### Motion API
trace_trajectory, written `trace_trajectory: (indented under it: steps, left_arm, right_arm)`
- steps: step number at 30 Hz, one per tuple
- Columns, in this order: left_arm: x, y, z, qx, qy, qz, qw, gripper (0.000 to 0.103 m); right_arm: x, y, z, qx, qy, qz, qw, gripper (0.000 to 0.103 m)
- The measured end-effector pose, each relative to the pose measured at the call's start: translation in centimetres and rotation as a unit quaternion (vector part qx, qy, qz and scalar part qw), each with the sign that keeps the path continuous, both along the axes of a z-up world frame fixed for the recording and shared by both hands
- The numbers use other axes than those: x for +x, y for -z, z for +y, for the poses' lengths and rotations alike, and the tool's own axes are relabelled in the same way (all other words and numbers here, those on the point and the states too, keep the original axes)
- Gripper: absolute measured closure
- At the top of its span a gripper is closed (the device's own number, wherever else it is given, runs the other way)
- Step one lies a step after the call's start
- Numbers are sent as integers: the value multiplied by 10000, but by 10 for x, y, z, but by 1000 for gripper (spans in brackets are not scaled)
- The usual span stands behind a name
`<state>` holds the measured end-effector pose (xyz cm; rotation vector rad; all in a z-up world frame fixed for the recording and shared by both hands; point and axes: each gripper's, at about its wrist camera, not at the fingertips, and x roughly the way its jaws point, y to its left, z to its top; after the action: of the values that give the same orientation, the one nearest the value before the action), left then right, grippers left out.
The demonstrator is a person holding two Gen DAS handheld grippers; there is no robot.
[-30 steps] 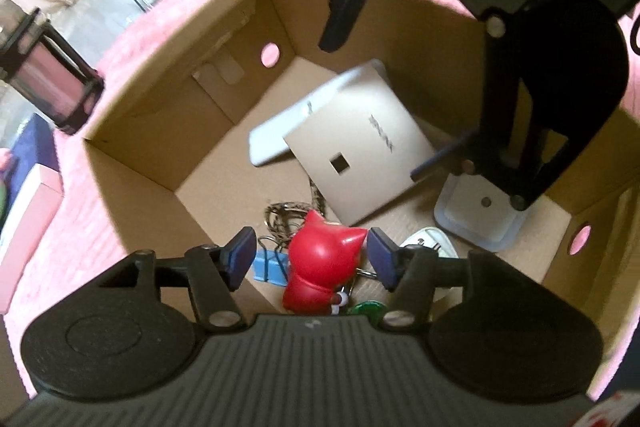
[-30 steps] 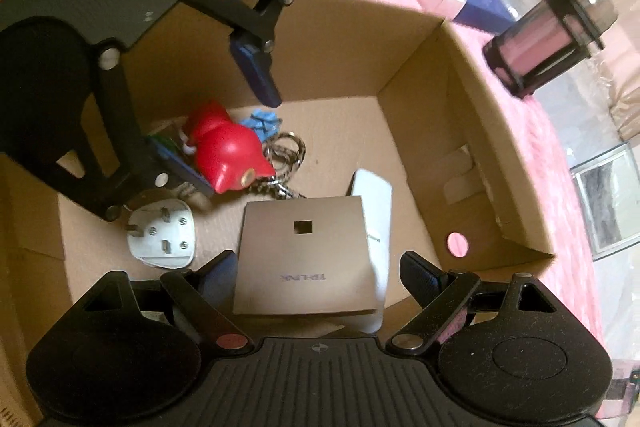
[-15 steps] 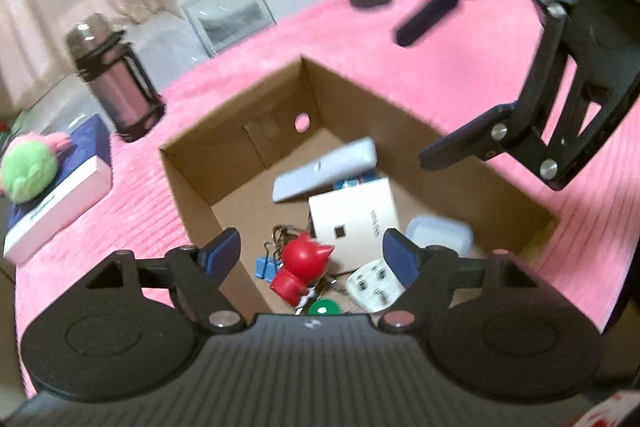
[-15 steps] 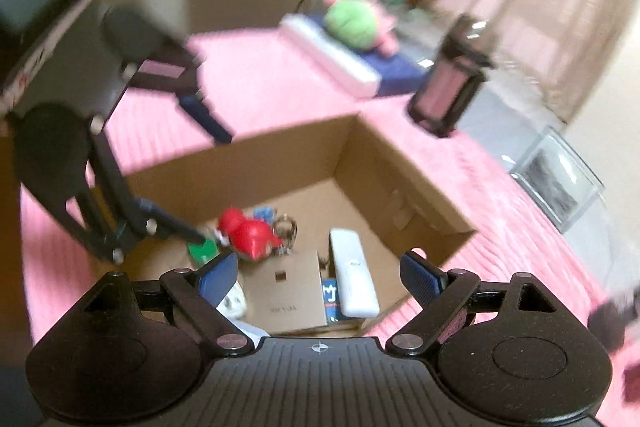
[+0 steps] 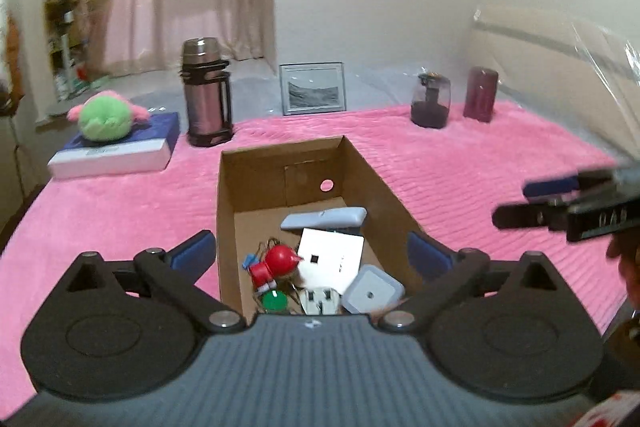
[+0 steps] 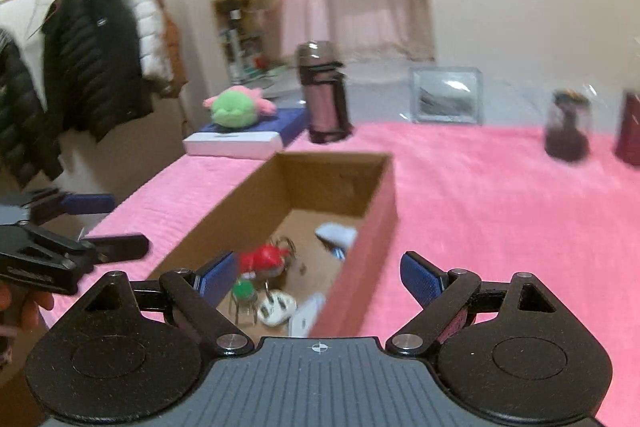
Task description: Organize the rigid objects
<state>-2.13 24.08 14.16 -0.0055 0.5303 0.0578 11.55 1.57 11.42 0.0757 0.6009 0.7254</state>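
Left tongs (image 5: 310,255) had just spread wide, empty; right tongs (image 6: 316,273) gaped, empty, above the cardboard box (image 5: 280,157) on the pink bed (image 5: 460,163). Best pick the next item calmly.

Matt cardboard box (image 5: 256,211) on fuzzy pink cloth (image 5: 460,163).

Objects (image 5: 332,259) lie inside box (image 5: 280,167).

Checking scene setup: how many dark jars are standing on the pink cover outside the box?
2. Both on the far right: a clear jar with dark contents, and an opaque maroon jar just right of it. The steel flask isn't counted.
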Motion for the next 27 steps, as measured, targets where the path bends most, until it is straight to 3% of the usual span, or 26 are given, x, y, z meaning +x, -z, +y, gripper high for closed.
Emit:
trace_trajectory:
  steps: [7, 15, 27]
  left_arm:
    - [-37, 19, -19, -350, -692, 100, 9969, 1]
    - [-58, 48, -38, -629, -1139, 530, 9901, 1]
    - [-59, 76, -66, -609, -1179, 1034, 9857, 1]
  right_arm:
    - [-36, 15, -33, -86, 568, 226, 9981, 17]
    - [-59, 42, -41, -428, 737, 534, 9949, 17]
    - [-70, 66, -53, -593, 810, 780, 9919, 17]
